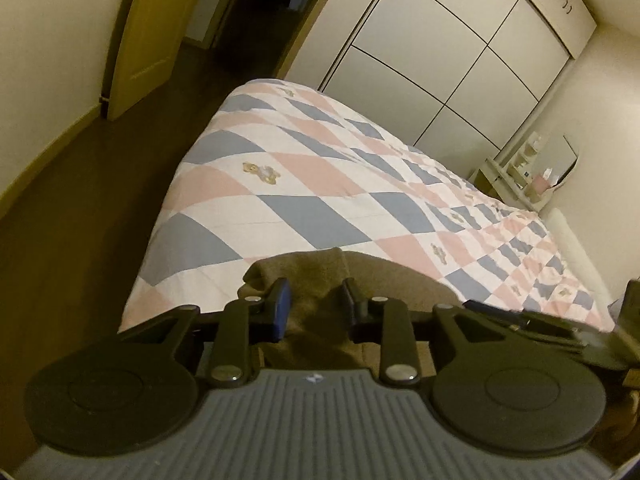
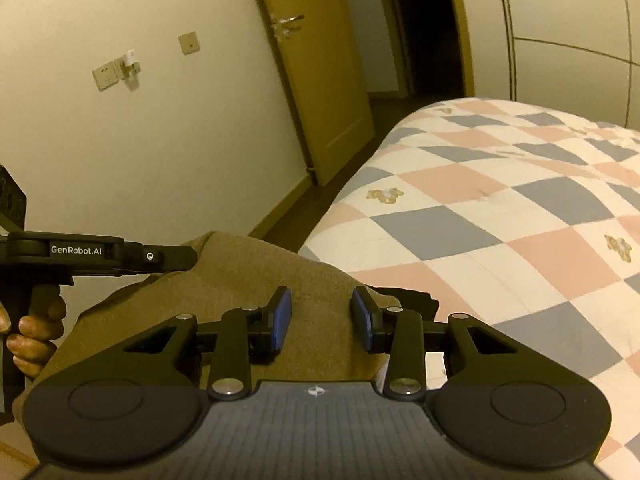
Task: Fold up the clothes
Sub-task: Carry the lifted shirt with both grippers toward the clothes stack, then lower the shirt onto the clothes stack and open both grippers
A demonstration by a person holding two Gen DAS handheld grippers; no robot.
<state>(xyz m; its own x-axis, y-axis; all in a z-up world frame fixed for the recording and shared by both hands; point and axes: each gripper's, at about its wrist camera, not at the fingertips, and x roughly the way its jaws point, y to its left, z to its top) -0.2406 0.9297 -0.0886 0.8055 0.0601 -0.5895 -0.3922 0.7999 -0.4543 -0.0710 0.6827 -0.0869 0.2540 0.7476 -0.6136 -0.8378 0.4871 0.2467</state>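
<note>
A brown garment (image 1: 316,280) hangs between both grippers at the near edge of the bed. In the left wrist view my left gripper (image 1: 316,302) is shut on a bunched fold of it, which fills the gap between the blue pads. In the right wrist view my right gripper (image 2: 320,308) is shut on the brown garment (image 2: 240,280) too, near its right edge, where a dark strip shows. My left gripper (image 2: 192,258) appears side-on at the garment's raised left corner, held by a hand (image 2: 36,332). The right gripper (image 1: 472,306) shows at the cloth's right edge.
The bed has a pink, blue and white checked quilt (image 1: 320,184) with small bear patches. Dark floor (image 1: 88,200) runs along its left side to an open door (image 2: 320,80). White wardrobe doors (image 1: 440,60) stand behind it, and a small shelf (image 1: 520,172) is at the far right.
</note>
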